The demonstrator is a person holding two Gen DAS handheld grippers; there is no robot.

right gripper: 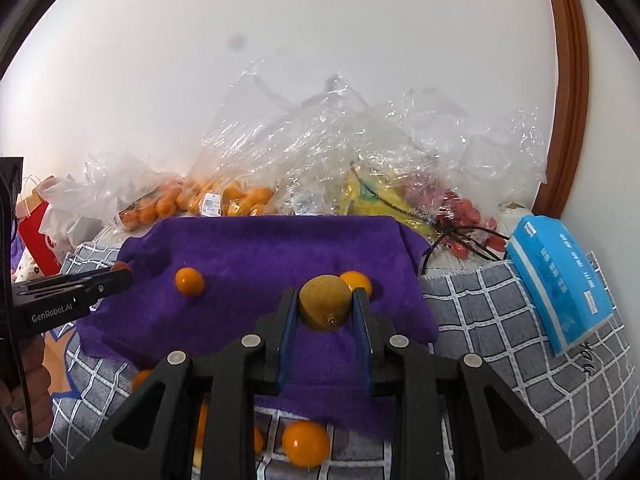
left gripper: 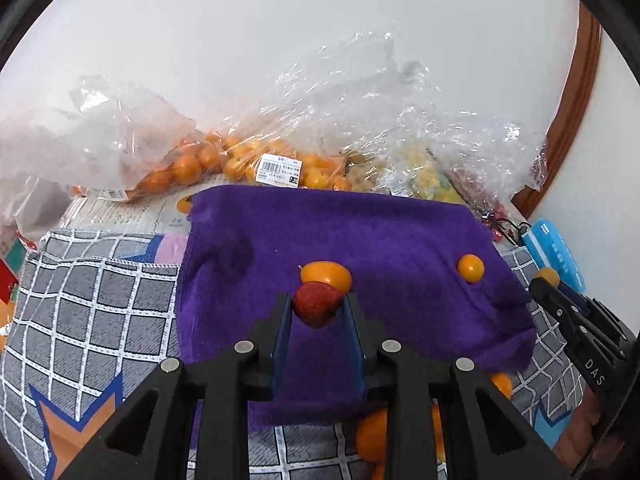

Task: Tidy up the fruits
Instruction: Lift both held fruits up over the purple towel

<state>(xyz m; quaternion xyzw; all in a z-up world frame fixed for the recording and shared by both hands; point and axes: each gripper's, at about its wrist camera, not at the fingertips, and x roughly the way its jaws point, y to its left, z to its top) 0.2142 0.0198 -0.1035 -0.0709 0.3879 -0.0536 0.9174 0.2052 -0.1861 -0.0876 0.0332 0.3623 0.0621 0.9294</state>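
Here, the left gripper [left gripper: 316, 306] clamps a strawberry [left gripper: 316, 304] between its pads above the purple towel [left gripper: 360, 232]; the right gripper [right gripper: 325, 308] grasps a yellow-brown fruit [right gripper: 325, 307], with an orange kumquat [right gripper: 357, 281] just beyond its fingertips.

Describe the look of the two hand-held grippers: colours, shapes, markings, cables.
Both are matte black plastic. The left hand-held gripper has angular triangular cut-out arms, round silver pins and two flat translucent blue fingers; white "GenRobot.AI" lettering runs along its side. The right hand-held gripper is built alike, with white "DAS" on its side. A thin black cable hangs by the left one.
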